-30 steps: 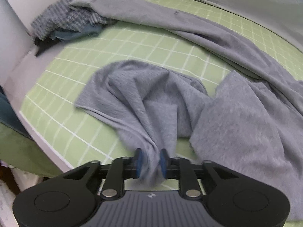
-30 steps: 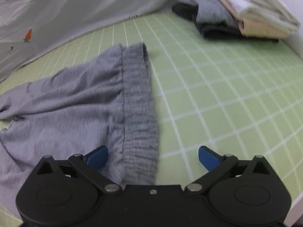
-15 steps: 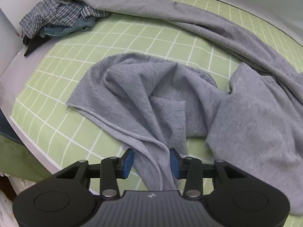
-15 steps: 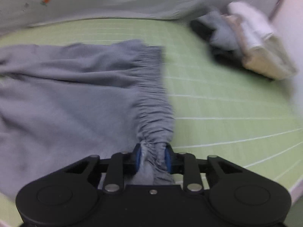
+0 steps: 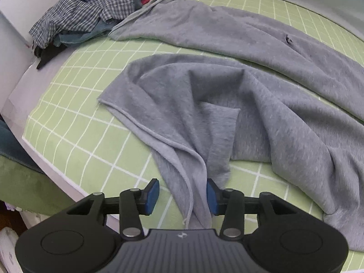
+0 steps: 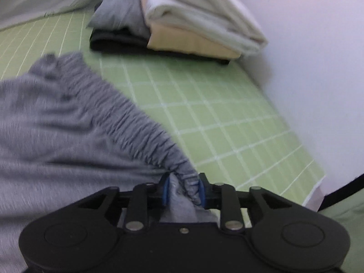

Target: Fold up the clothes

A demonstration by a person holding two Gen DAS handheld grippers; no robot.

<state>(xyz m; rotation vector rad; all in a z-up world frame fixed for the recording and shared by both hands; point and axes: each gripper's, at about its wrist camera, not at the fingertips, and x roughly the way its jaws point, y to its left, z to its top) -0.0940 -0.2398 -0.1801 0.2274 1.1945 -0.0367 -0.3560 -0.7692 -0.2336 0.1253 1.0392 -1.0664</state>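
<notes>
Grey jogging trousers lie crumpled on the green checked sheet. One leg's hem runs down between the fingers of my left gripper. Its jaws are opening: the left pad stands clear of the cloth and the right pad only brushes it. In the right wrist view the gathered elastic waistband leads into my right gripper. Those jaws are easing open a little, but the bunched waistband is still pinched between the blue pads. This view is blurred by motion.
A heap of checked and dark clothes sits at the far left corner. A folded stack of cream, beige and dark garments lies by the white wall. The bed's edge runs close on my left.
My left jaws have spread off the trouser leg, which now lies slack. My right jaws closed on the waistband and swung right toward the folded stack, pulling the cloth along.
</notes>
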